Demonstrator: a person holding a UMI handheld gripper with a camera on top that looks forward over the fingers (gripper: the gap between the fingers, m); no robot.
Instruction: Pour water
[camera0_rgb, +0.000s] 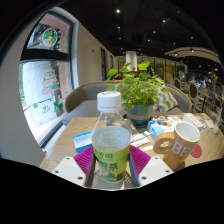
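Note:
A clear plastic water bottle with a white cap and a green label stands upright between my fingers. My gripper is shut on the bottle, both pink pads pressing its sides at label height. A brown paper cup with white lettering tilts on the wooden table to the right of the bottle, just beyond the right finger. The bottle's lower part is hidden below the fingers.
A potted green plant stands behind the bottle in the middle of the table. Small items lie near the plant's base. Grey chairs stand beyond the table, and a large window is on the left.

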